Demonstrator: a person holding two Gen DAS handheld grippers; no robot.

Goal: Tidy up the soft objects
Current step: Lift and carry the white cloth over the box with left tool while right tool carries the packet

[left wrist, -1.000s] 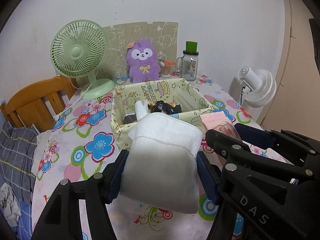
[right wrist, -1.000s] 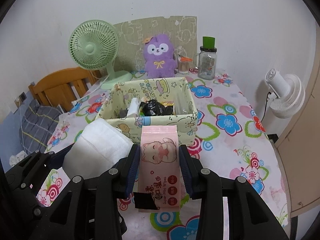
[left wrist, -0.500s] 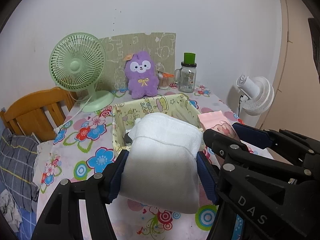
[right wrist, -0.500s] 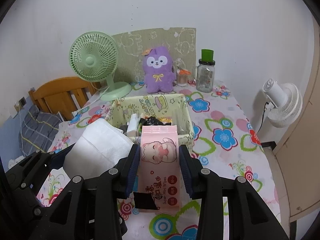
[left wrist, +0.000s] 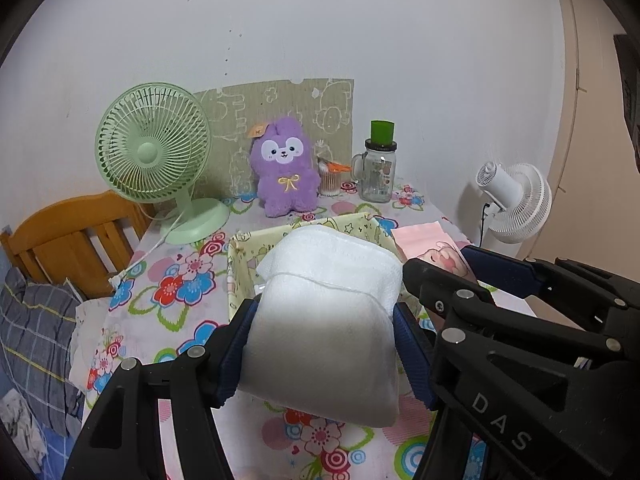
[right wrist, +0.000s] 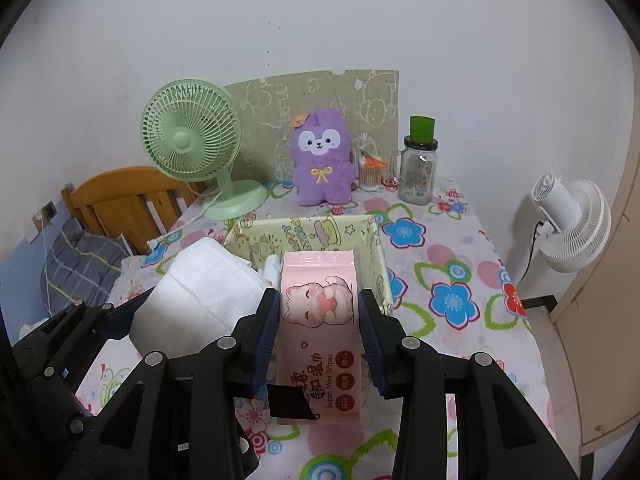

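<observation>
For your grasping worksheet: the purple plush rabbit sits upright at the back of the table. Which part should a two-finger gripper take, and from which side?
Grip the purple plush rabbit across its soft round belly, coming from the front. The wall panel blocks the back, and the cotton swab cup crowds one side.

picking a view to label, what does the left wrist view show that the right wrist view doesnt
Left only: the left gripper gripping the white pack head-on.
Right only: the right gripper gripping the pink wipes, label readable.
Both: box, green fan, purple plush, jar, white fan.
</observation>
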